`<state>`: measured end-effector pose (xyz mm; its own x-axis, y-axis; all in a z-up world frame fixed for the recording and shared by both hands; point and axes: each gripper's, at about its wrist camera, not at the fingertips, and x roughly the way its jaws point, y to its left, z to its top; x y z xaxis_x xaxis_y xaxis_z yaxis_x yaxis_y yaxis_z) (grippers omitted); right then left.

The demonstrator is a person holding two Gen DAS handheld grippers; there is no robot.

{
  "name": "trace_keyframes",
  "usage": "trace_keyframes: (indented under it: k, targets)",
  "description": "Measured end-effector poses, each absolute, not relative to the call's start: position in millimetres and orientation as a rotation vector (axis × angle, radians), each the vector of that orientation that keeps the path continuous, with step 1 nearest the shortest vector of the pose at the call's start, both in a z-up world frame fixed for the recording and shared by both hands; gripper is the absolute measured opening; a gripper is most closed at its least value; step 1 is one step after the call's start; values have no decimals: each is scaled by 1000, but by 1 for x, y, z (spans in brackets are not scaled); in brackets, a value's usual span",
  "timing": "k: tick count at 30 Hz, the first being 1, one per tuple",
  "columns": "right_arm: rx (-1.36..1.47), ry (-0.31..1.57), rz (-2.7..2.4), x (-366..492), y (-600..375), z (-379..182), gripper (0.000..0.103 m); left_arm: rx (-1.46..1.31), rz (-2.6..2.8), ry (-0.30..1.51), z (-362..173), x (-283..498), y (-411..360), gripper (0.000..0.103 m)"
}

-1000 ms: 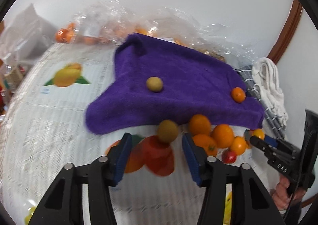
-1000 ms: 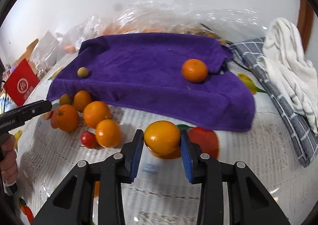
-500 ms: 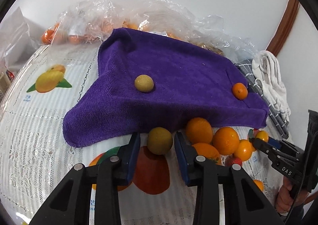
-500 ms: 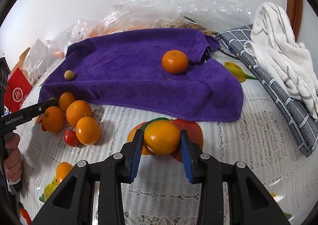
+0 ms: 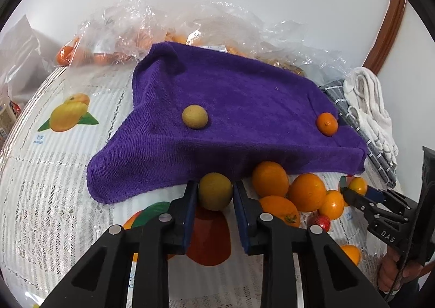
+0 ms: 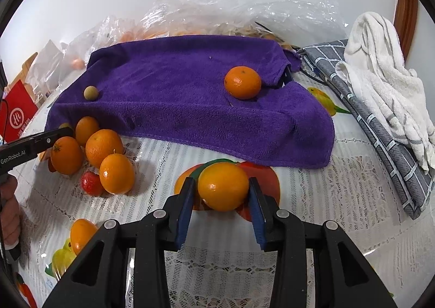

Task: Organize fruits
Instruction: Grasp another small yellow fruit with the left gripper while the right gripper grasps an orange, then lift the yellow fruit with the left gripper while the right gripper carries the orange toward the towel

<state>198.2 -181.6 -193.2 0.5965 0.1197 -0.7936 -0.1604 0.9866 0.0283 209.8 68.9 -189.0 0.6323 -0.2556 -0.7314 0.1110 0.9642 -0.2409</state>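
Blue pads on your left gripper (image 5: 214,193) press both sides of a dull yellow-green fruit (image 5: 215,191), round and matt, held just in front of the purple towel's (image 5: 244,106) near edge; your right gripper (image 6: 221,193) is clamped the same way on a glossy orange (image 6: 223,190), its pads tight on either flank, above a printed fruit on the lace tablecloth (image 6: 339,199). Whether either fruit rests on the cloth or hangs clear of it, you cannot tell; the fingers hide the undersides.

Just beyond your left gripper lies a cluster of oranges (image 5: 288,191) touching one another, with a small red fruit (image 5: 320,222) half tucked behind them; one more orange (image 6: 81,234) sits apart nearer the table's edge.

On the towel a second yellow-green fruit (image 5: 195,116) rests left of centre, and a small mandarin (image 6: 242,82) sits well apart from it toward the right corner.

Farther right, a white towel (image 6: 380,74) lies on a grey checked cloth (image 6: 380,144); behind the purple towel, crumpled clear plastic bags (image 5: 190,25) blur more orange fruit inside, too indistinct to count; a red box (image 6: 17,114) is cut off at the left rim.
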Motion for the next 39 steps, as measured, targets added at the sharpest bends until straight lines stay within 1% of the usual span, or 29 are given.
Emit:
trace_keyframes:
  k: [4,17,39]
  targets:
    - [-46,915,157,198,-183,-193,37,-183,-221,824,-182,205,70,25]
    - [0,899,165,195,-189,-191,36,-209,-294,711,-162,190,72,25]
    - [59,848,187,188,-197,-185,36,-226,-221,689,-161,193,79,25]
